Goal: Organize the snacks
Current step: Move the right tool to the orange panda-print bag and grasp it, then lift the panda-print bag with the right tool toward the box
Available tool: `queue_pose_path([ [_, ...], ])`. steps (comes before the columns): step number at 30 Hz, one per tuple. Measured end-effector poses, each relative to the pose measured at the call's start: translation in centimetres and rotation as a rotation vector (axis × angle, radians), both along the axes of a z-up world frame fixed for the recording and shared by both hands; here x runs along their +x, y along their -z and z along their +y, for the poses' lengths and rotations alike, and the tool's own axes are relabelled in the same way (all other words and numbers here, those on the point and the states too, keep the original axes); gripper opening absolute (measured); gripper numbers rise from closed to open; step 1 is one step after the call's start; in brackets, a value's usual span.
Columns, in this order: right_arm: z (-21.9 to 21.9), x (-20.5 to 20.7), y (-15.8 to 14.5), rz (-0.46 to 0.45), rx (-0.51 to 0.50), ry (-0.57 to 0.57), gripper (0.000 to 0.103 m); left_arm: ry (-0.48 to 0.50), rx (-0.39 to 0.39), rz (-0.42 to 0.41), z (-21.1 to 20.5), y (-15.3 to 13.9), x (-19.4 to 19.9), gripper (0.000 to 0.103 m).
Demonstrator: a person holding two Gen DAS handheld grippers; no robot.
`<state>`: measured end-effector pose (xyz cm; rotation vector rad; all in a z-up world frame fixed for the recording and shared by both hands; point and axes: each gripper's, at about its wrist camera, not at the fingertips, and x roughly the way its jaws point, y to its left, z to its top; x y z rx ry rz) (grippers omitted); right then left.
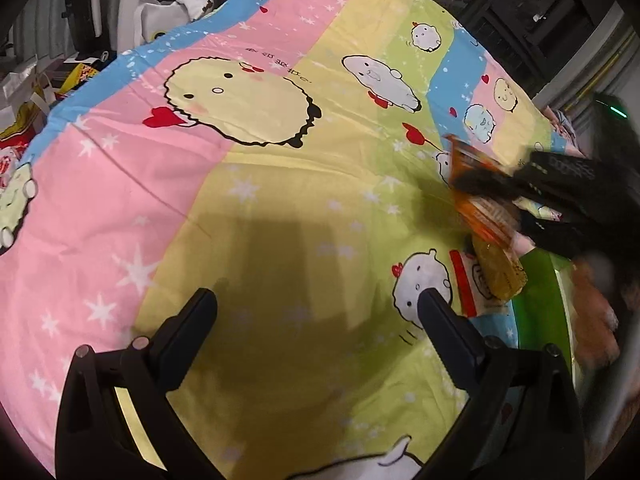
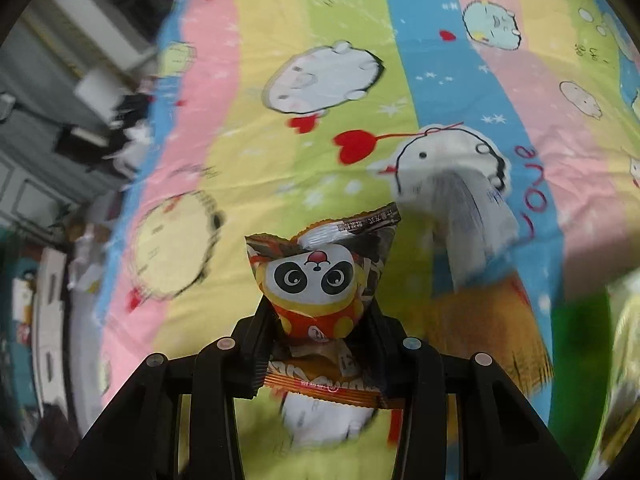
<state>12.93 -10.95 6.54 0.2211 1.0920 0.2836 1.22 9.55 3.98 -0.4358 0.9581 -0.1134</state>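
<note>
In the left wrist view, the left gripper hangs over a bedsheet printed with cartoon animals in pink, yellow, green and blue stripes; its jaws stand wide apart with nothing between them. Ahead and to its right, the right gripper pinches an orange snack packet, blurred here. Just below that packet, right of the left gripper's right finger, a yellow packet lies partly over a white and red packet, beside a green tray at the frame's right edge. In the right wrist view, the right gripper is clamped on the snack packet, which shows a panda face and stands up between the fingers. Ahead to its right lies a white packet, blurred, with an orange-yellow packet nearer and the green tray further right.
</note>
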Motion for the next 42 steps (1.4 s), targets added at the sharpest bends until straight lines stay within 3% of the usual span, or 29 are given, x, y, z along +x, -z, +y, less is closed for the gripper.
queue_pose_path([
  [4,-1.4,-6.1,-0.6,-0.009,0.057,-0.038,0.042,-0.008,0.028,0.007,-0.5,-0.8,-1.3,0.099],
  [11,-3.1,-12.3,3.3,0.108,0.084,-0.037,0.043,0.002,0.063,0.015,-1.8,-1.6,-3.2,0.097],
  [16,-3.8,-13.2,4.9,0.143,0.071,-0.028,0.047,0.03,0.07,0.018,-2.9,-2.2,-4.2,0.095],
  [18,-4.5,-13.4,4.3,0.119,0.093,-0.009,0.066,0.048,0.062,0.016,-3.4,-2.4,-4.5,0.094],
  [20,-5.3,-14.0,3.6,0.086,0.114,0.007,0.071,0.06,0.056,0.014,-3.8,-2.7,-4.8,0.094],
  [30,-8.8,-15.1,1.2,0.003,0.249,0.062,0.071,0.188,0.006,0.035,-7.7,-3.2,-5.6,0.088],
  [38,-8.2,-14.4,2.9,0.053,0.291,0.042,0.067,0.278,-0.004,0.074,-10.8,-1.8,-5.6,0.079],
  [42,-7.5,-13.6,4.0,0.087,0.29,0.029,0.061,0.283,-0.013,0.076,-11.3,-1.5,-5.2,0.067],
])
